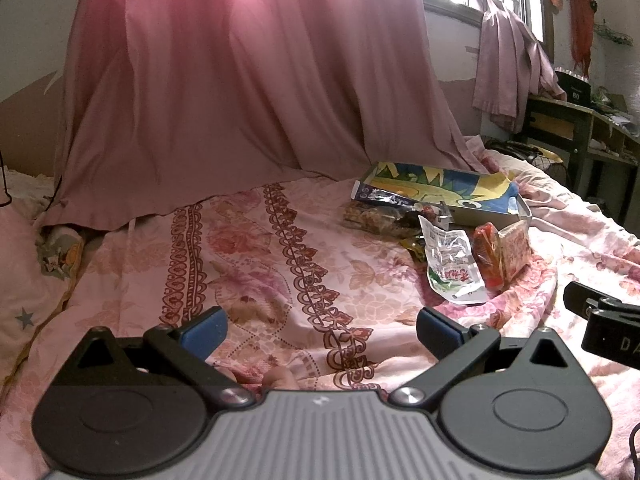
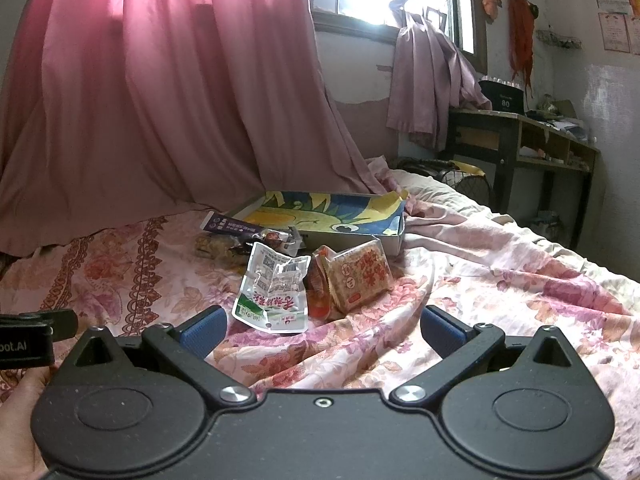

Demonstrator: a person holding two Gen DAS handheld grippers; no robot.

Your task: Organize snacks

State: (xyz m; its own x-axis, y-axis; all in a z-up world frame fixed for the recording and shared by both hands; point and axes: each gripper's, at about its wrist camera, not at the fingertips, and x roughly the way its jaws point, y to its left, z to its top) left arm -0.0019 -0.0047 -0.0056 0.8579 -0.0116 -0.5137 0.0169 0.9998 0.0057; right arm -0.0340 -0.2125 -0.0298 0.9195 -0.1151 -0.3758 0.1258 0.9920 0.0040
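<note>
Right wrist view shows a floral bedspread [image 2: 500, 280] under a pink curtain [image 2: 160, 100]. On it lies a shallow cartoon-printed box [image 2: 320, 216], with the snacks heaped just in front: a clear green-printed pouch [image 2: 272, 292] beside a red-lettered packet [image 2: 360, 276]. Both the right gripper [image 2: 322, 328] and the left gripper [image 1: 320, 328] hover spread wide, grasping nothing.

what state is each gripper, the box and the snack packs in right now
left gripper: open, empty, over the bedspread
right gripper: open, empty, facing the packs
tray box: open-topped, no snacks inside that I can see
white-green pouch: crumpled, lying on the bedspread
red-print pack: tilted, propped by the box
nut bar pack: lying before the box
</note>
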